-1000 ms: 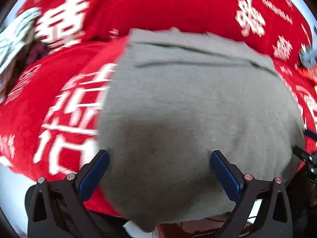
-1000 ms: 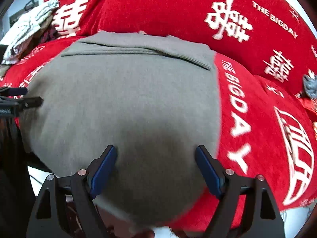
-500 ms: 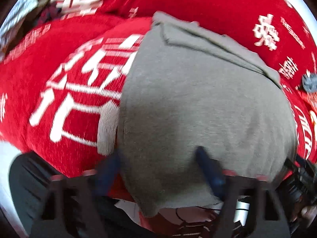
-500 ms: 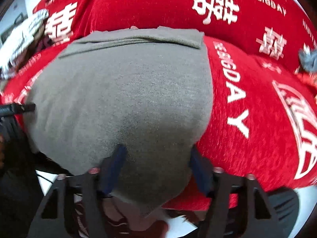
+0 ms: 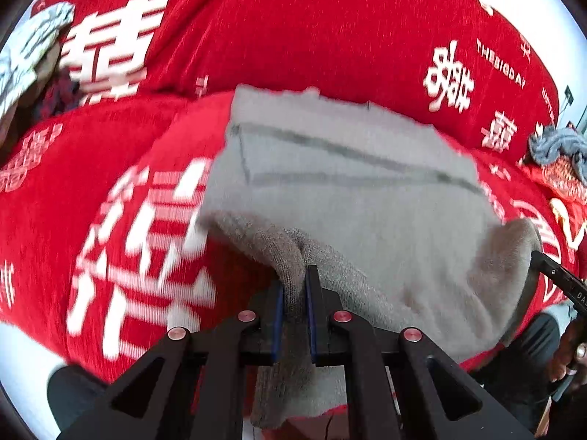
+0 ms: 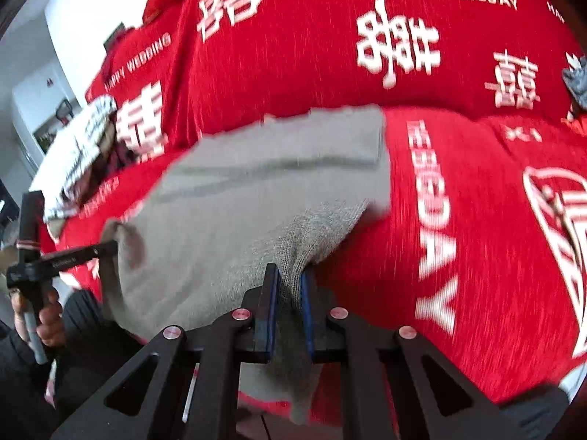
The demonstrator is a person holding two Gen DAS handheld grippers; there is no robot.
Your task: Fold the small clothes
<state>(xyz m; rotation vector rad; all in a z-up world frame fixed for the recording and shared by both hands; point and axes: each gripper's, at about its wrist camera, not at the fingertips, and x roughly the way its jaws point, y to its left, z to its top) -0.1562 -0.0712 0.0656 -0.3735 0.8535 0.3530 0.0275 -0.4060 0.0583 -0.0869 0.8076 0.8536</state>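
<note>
A grey knit garment (image 5: 367,198) lies on a red cloth with white lettering (image 5: 293,36), its far end folded in layers. My left gripper (image 5: 293,286) is shut on the garment's near left corner and lifts it off the cloth. My right gripper (image 6: 290,286) is shut on the near right corner of the same garment (image 6: 238,201), also raised. The right gripper's tip shows at the right edge of the left wrist view (image 5: 557,278). The left gripper shows at the left of the right wrist view (image 6: 73,253), pinching the other corner.
A patterned white and grey cloth (image 5: 29,47) lies at the far left on the red cover. A blue-grey bundle (image 5: 557,146) lies at the far right. The red cover's front edge drops off just below the grippers.
Both grippers went from open above the garment's near edge to shut on its two near corners. The near edge is now lifted off the red cloth.
</note>
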